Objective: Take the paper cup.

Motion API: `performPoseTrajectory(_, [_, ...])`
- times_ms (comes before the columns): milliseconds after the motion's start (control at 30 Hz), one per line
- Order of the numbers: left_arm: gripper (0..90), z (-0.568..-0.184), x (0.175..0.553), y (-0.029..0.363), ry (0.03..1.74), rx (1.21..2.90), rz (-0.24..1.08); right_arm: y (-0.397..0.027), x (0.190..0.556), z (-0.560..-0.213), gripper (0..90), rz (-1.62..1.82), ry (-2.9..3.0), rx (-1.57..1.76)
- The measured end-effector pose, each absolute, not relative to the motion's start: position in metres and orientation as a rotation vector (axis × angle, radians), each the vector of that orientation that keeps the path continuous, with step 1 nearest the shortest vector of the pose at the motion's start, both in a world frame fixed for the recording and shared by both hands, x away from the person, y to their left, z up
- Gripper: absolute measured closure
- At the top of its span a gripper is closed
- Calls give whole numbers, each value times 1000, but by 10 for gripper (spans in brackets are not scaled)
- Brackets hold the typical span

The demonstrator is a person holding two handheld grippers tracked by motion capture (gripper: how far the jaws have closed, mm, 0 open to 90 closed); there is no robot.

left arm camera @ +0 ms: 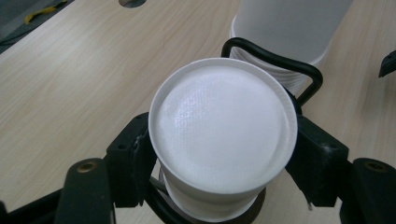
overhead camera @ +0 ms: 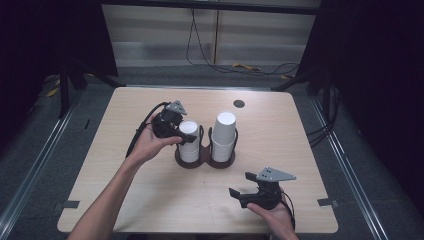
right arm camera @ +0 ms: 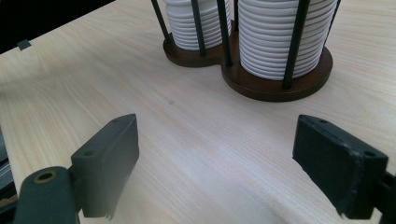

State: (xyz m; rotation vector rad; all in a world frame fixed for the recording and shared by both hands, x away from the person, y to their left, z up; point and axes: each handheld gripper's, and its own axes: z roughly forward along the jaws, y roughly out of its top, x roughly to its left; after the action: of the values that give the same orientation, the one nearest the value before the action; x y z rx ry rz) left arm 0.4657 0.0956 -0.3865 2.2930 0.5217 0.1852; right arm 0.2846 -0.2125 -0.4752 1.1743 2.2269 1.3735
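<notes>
The left gripper [left arm camera: 219, 154] is clamped on the top cup [left arm camera: 223, 140] of the shorter stack, its pads pressing both sides just under the upturned base. The cup's lower part is hidden behind its own base and the fingers [left arm camera: 133, 163]. The taller stack [left arm camera: 287, 28] is cut off at the frame's top edge. The holder [right arm camera: 275, 86] sits well ahead of the right gripper [right arm camera: 215, 158], whose jaws stand wide apart over bare table [right arm camera: 196, 140]. No writing can be read on the cups.

White cups [overhead camera: 188, 129] in a dark brown holder [overhead camera: 205, 161] on a pale wood-grain table [overhead camera: 150, 190]; black tongs [overhead camera: 186, 137].
</notes>
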Motion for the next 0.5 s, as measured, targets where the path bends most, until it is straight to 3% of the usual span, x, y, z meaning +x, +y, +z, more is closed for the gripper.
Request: performPoseTrajectory(500, [315, -375, 464, 101, 529, 2249, 199, -213, 285, -475, 143, 1379, 2225, 1178])
